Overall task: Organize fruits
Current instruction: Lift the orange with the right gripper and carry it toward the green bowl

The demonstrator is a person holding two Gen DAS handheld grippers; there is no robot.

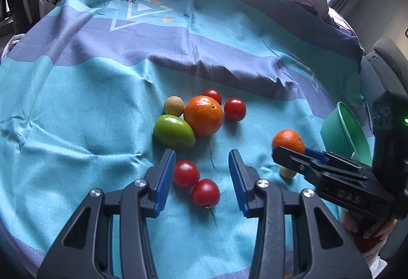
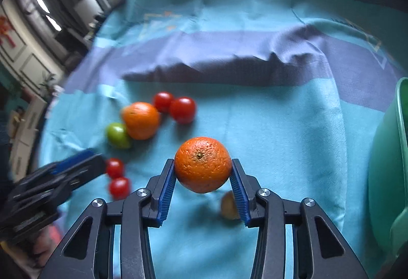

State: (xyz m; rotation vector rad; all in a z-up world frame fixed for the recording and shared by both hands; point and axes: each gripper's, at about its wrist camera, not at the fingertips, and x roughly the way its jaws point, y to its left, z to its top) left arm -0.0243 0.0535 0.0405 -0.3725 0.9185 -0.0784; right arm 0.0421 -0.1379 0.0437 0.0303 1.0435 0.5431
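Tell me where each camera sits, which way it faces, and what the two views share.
Left wrist: on the left gripper, looking down along its open fingers at two red tomatoes on the teal cloth; the right gripper shows at right.
Right wrist: on the right gripper, looking down at the small orange its pads clamp; the left gripper shows at left.
Shared: the tomatoes, orange, large orange, green fruit, green bowl.

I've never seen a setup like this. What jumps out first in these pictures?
The right claw has an orange pinched between its blue pads, just above the turquoise cloth. The left claw stands open over two red tomatoes. Beyond them sits a cluster: a bigger orange, a green fruit and more tomatoes, with a green bowl at the right edge.
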